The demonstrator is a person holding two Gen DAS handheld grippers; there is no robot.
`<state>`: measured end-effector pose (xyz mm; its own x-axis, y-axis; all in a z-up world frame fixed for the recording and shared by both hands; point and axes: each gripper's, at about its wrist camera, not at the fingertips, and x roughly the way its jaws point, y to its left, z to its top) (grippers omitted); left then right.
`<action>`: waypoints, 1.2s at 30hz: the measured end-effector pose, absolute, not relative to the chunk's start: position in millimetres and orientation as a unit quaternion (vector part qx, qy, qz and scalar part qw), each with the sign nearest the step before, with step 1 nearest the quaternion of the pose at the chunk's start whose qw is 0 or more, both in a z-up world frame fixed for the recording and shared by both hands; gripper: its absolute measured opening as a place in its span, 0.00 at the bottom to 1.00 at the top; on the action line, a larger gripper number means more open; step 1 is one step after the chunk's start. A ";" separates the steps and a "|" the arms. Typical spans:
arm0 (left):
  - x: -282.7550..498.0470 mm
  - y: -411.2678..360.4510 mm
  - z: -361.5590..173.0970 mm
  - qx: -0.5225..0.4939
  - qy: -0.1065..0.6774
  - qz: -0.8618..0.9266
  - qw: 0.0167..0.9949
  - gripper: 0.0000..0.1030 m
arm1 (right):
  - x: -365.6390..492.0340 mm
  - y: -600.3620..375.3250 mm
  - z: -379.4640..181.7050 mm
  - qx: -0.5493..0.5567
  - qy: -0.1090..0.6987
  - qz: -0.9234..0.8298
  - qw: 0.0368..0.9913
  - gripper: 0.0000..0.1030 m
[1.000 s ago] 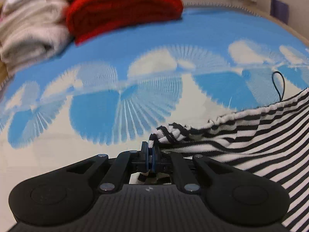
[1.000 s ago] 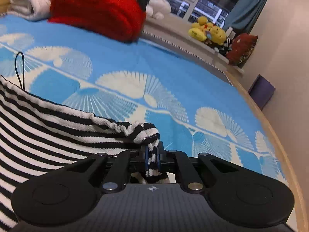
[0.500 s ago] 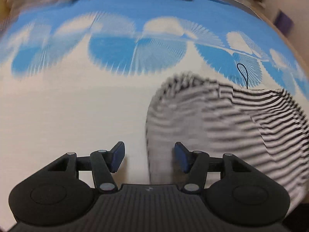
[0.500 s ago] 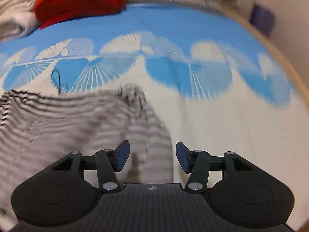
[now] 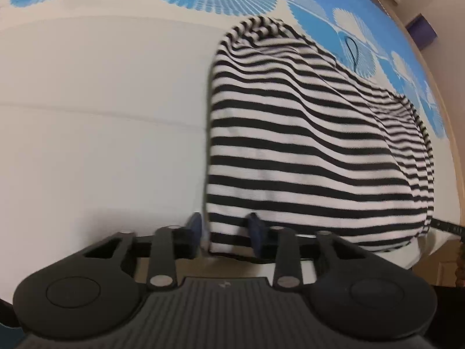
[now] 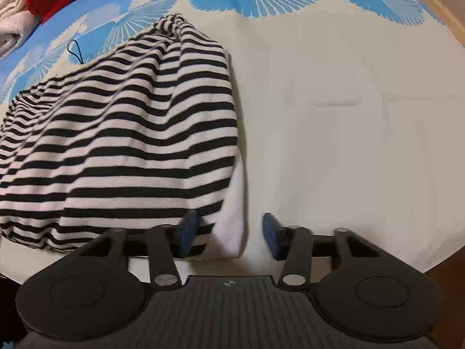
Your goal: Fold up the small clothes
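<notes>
Since a second ago: both grippers have let go of the far corners of the striped garment (image 5: pixel 305 151), which now lies folded over on the blue-and-white bedspread (image 5: pixel 101 116). Left gripper (image 5: pixel 225 232): jaws closing over the near left corner, pads not yet pressing. Right gripper (image 6: pixel 229 235): jaws closing astride the near right corner, white hem between them, not yet pinched.

Both grippers release the far edge of the striped garment (image 5: pixel 305 145). Now left gripper (image 5: pixel 225 231) and right gripper (image 6: pixel 228 232) close at its near corners, fold laid flat.
</notes>
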<state>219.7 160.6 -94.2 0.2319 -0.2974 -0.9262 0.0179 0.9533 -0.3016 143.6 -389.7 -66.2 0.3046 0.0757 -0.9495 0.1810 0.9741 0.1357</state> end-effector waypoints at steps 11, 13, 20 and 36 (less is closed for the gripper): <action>186.7 195.4 -61.0 -0.143 0.554 -0.088 0.816 0.01 | 115.1 -438.8 -18.8 0.207 0.488 -0.071 0.845 0.03; 188.4 189.4 -85.4 -0.112 0.608 -0.072 0.783 0.01 | 121.0 -435.9 -42.7 0.182 0.543 -0.089 0.815 0.03; 187.2 167.7 -68.4 -0.068 0.584 -0.068 0.806 0.07 | 126.5 -413.1 -42.1 0.113 0.552 -0.108 0.819 0.05; 208.5 139.7 -68.3 -0.024 0.573 -0.090 0.814 0.21 | 140.3 -386.6 -60.4 0.019 0.580 -0.049 0.813 0.25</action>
